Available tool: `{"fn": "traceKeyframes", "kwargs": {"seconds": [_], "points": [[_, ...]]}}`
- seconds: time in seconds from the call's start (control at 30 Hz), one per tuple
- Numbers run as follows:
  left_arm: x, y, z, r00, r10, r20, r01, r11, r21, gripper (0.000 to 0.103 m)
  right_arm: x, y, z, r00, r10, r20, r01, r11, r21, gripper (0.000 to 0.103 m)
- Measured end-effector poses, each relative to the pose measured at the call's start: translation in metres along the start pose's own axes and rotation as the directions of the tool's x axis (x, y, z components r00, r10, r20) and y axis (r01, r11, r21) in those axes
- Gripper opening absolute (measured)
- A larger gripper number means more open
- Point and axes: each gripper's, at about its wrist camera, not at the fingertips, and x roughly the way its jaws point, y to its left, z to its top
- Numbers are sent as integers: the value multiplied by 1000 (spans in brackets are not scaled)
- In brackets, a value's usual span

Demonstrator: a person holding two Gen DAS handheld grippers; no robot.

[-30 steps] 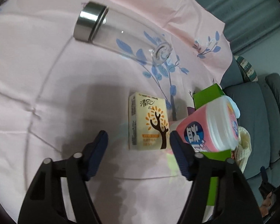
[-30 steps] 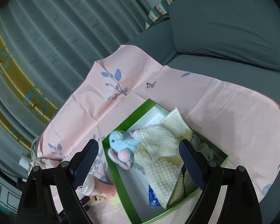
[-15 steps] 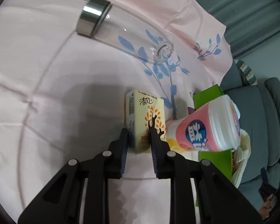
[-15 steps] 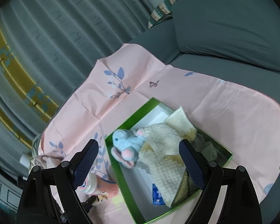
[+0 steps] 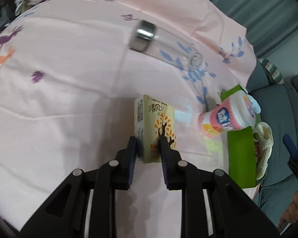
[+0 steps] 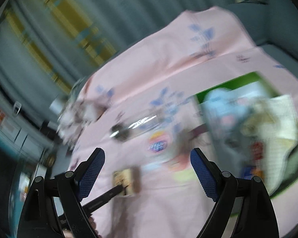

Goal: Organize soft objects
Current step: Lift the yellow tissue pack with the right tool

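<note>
- The left gripper (image 5: 148,145) has its jaws clamped on the near end of the tissue pack (image 5: 155,130); the right gripper (image 6: 147,164) is spread wide and grasps nothing.
- The pink cloth (image 5: 69,79) covers the surface; the pack sits at its middle.
- The green box (image 5: 241,138) lies to the pack's right, towel and plush inside.
- A glass bottle (image 5: 164,45) lies beyond.
- A pink jar (image 5: 226,117) stands between pack and box.
- The pack's long axis runs straight away from the jaws.

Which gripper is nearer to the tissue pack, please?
Left. The left gripper is shut on the tissue pack; the right gripper hangs open, apart from it.
</note>
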Motion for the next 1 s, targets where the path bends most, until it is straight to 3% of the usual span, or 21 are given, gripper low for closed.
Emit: {"fn": "traceKeyframes", "kwargs": {"seconds": [0.07,0.2,0.27,0.4,0.47,0.57,0.73,0.83,1.0], "points": [[-5,12,-2,1000,8,-6,-8,1000,-4,23,34,29,-12,993,53,-103,-57,998,-33,88],[-11,24,-6,999,53,-6,-53,999,5,26,79,57,-37,968,77,-240,-93,994,-56,88],[-10,30,-7,999,45,-24,-45,999,8,27,87,60,-42,963,75,-259,-93,994,-60,86],[-10,41,-7,999,21,-33,-22,1000,-19,37,120,71,-66,938,38,-345,-66,995,-69,72],[-11,48,-8,999,9,-36,-11,999,-48,50,132,71,-73,926,30,-377,-58,996,-62,59],[-12,53,-8,998,-21,-55,16,997,-76,56,151,67,-84,912,-9,-410,-17,998,-61,52],[-17,54,-8,999,-17,-48,15,999,-52,54,168,69,-94,883,-7,-470,-25,998,-63,52],[-16,56,-9,998,-24,-53,21,998,-55,53,172,67,-96,878,7,-479,-34,998,-49,52],[-11,53,-12,998,-23,-65,21,999,-35,34,183,61,-101,859,23,-512,-40,999,-22,52]]}}
